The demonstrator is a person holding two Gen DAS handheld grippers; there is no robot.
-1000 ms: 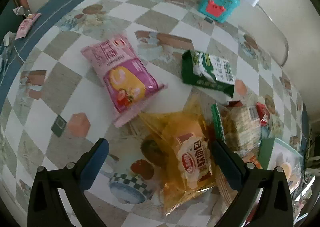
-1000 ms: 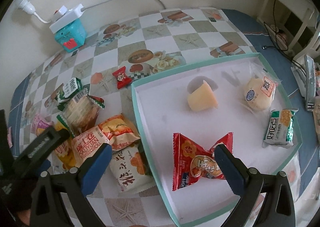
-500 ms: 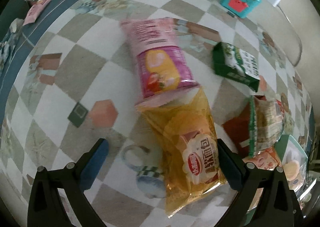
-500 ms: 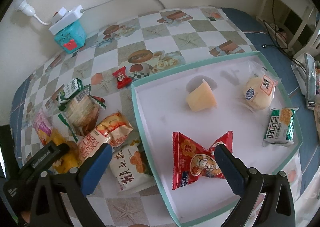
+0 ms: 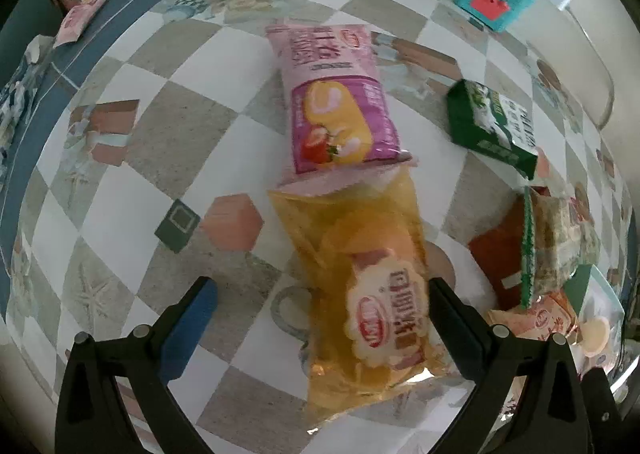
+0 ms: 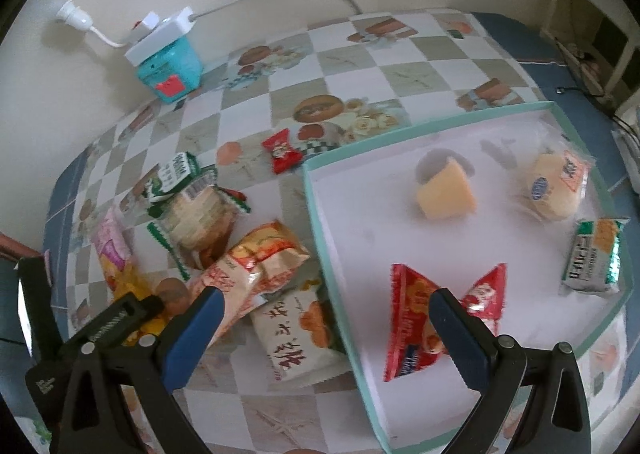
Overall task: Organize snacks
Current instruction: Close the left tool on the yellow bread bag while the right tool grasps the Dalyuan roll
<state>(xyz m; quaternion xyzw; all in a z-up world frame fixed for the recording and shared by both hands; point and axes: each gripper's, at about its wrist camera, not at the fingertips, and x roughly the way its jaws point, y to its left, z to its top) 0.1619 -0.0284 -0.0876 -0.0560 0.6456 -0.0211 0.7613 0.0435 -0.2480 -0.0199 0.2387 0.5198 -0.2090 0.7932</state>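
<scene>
Left gripper (image 5: 320,318) hangs wide apart over the yellow bread packet (image 5: 368,290), which lies between its fingers on the checked tabletop (image 5: 168,150), its top end touching the pink cake packet (image 5: 340,106). Right gripper (image 6: 326,318), equally wide, hovers above the near-left edge of the white tray (image 6: 328,238), beside the red snack bag (image 6: 436,318).
</scene>
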